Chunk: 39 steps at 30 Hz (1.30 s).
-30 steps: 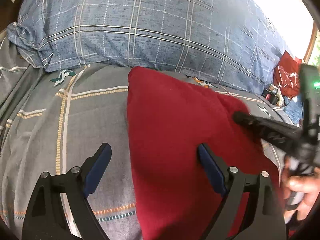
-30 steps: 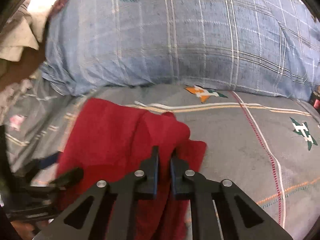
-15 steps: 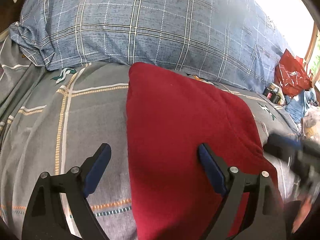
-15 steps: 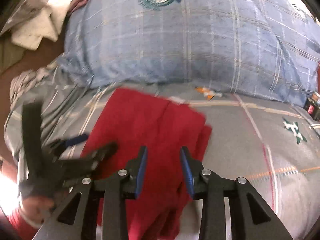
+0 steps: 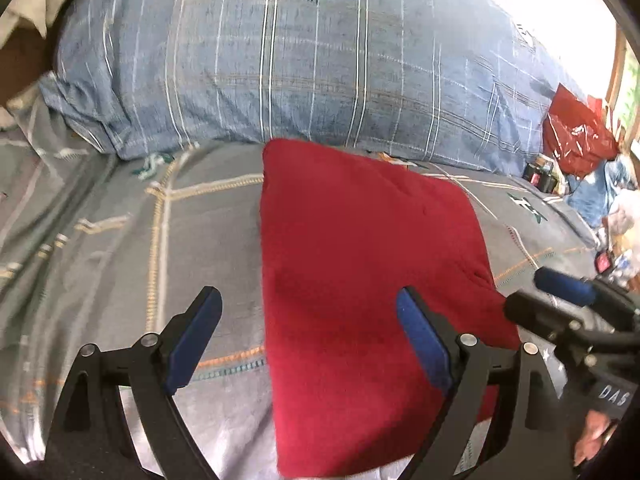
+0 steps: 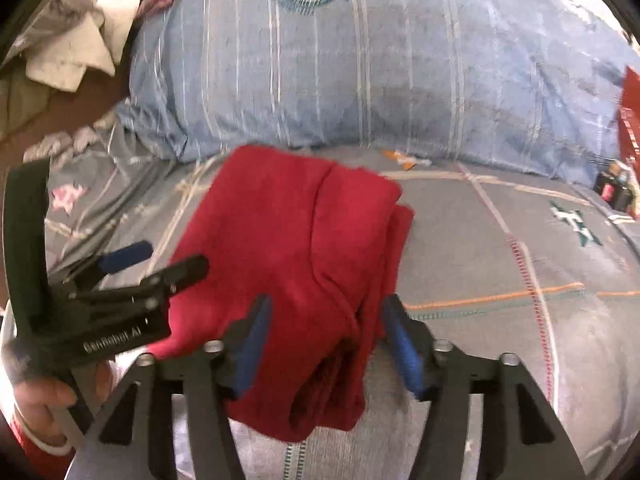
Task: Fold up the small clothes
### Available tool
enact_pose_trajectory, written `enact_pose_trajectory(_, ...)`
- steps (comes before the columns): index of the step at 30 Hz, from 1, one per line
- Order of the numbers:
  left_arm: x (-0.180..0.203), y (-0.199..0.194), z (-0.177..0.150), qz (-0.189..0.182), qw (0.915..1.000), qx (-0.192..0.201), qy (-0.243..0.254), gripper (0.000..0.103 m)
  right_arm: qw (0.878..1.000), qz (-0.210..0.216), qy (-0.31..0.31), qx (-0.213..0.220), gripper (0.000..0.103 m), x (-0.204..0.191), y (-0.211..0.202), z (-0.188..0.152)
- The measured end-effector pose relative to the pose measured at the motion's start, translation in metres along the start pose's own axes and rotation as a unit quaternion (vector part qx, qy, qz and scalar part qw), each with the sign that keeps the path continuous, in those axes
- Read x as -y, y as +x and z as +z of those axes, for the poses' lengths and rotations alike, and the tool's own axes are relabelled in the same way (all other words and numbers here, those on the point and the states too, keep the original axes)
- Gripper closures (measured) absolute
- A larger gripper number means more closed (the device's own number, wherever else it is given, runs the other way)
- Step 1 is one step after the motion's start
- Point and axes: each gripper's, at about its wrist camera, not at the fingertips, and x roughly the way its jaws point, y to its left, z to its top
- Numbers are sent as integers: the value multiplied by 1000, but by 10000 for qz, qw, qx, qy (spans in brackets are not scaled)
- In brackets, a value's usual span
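A folded red garment (image 5: pixel 360 264) lies flat on the grey checked bedsheet (image 5: pixel 120 248); it also shows in the right wrist view (image 6: pixel 296 248). My left gripper (image 5: pixel 308 312) is open and empty, its left finger over the sheet and its right finger over the garment. My right gripper (image 6: pixel 326 320) is open and empty, its fingers either side of the garment's near right edge. The right gripper shows at the right of the left wrist view (image 5: pixel 560 300), and the left gripper shows at the left of the right wrist view (image 6: pixel 160 264).
A big blue checked pillow (image 5: pixel 300 64) lies behind the garment, also seen in the right wrist view (image 6: pixel 380 64). A red plastic bag (image 5: pixel 576 136) and small items sit at the far right. Crumpled pale clothes (image 6: pixel 68 52) lie at the far left.
My right gripper opened and let go of the red garment, then drew back toward its near edge. The garment now lies folded flat. My left gripper stayed open.
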Motion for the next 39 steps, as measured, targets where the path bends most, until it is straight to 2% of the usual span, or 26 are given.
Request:
enact_pose_trajectory(9, 0, -36, -11, 82, 9996, 236, -121, 11, 9994, -141, 305, 89, 28, 5, -15, -9)
enact_pose_trajectory(24, 2, -53, -11, 401, 9982, 449, 12, 11, 9996, -46, 283, 47, 27, -7, -14, -11)
enact_pose_trajectory(39, -2, -50, -12, 421, 9982, 428, -26, 11, 9996, -2, 266, -61, 27, -5, -7, -12)
